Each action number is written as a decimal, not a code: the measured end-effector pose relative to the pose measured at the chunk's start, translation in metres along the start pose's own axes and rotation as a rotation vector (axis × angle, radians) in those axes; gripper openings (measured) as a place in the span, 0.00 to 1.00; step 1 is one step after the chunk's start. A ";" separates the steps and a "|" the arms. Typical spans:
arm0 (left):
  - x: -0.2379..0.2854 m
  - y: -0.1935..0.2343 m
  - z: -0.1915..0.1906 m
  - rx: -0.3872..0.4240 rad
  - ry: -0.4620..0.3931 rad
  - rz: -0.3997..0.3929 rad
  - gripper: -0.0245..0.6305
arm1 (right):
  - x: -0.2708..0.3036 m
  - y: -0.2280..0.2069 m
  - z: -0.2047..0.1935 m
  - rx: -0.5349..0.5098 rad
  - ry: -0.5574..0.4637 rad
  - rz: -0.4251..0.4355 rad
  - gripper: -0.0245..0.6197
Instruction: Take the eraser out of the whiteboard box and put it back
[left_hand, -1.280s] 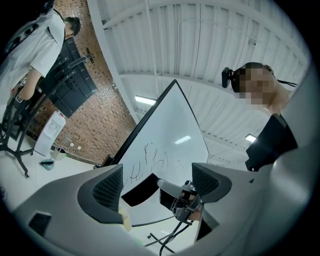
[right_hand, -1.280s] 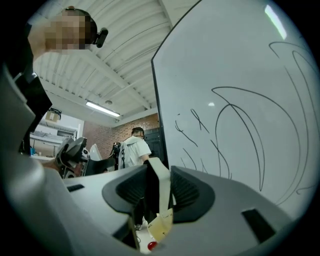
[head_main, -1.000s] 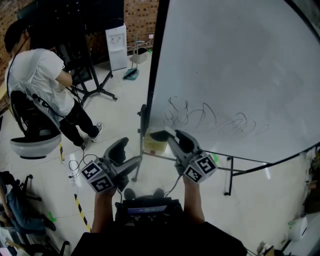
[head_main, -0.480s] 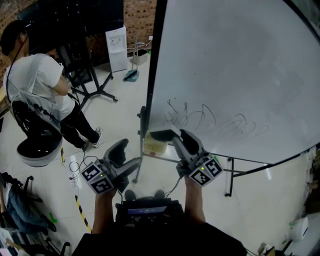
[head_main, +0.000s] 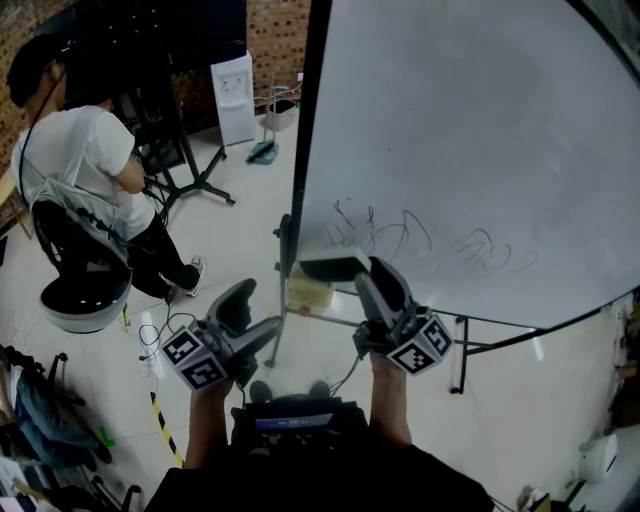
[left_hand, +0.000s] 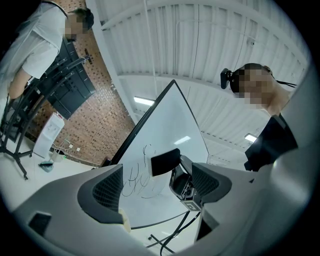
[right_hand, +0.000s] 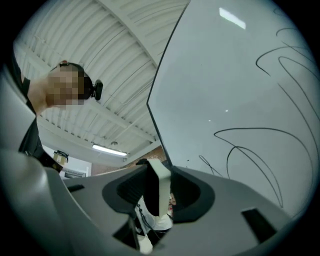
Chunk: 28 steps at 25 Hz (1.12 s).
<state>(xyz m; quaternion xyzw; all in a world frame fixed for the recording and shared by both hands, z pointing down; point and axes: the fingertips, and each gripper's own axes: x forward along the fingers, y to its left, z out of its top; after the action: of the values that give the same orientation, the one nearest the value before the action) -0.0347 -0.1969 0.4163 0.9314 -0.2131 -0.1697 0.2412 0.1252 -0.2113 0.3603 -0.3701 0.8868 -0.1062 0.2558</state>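
Risen along the big white whiteboard (head_main: 470, 130), right gripper (head_main: 368, 272) clenches its jaws across the seemingly light, stiff black block eraser's (head_main: 328, 268) thin middle; left gripper (head_main: 255, 308) gapes empty.

Our right gripper (head_main: 360, 276) has moved: we've brought it up and a bit to the right, with the eraser (head_main: 332, 268) clamped in it. The wrist rolled as well. Its marker cube (head_main: 420, 345) now sits further right and is turned, and the eraser's dark face looks wider in the head view. The eraser has shifted right along the lower edge of the whiteboard (head_main: 480, 130), so more of the yellowish box (head_main: 306, 292) shows at its left. Far left: the person (head_main: 80, 160) in the white shirt bent forward, then straightened again. Their round white chair (head_main: 85, 300) has slid slightly right and nearer.
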 end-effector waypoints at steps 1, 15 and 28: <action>0.000 0.000 0.000 0.000 0.000 0.000 0.69 | 0.000 0.001 0.004 0.022 -0.021 0.011 0.30; 0.003 -0.004 0.003 0.007 0.005 -0.010 0.69 | 0.004 0.016 0.038 0.165 -0.178 0.113 0.30; 0.009 -0.005 0.006 0.016 0.010 -0.019 0.69 | 0.003 0.018 0.067 0.257 -0.304 0.185 0.29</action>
<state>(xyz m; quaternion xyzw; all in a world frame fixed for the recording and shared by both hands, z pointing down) -0.0279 -0.1998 0.4071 0.9362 -0.2044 -0.1654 0.2332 0.1477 -0.2005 0.2954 -0.2631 0.8474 -0.1371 0.4404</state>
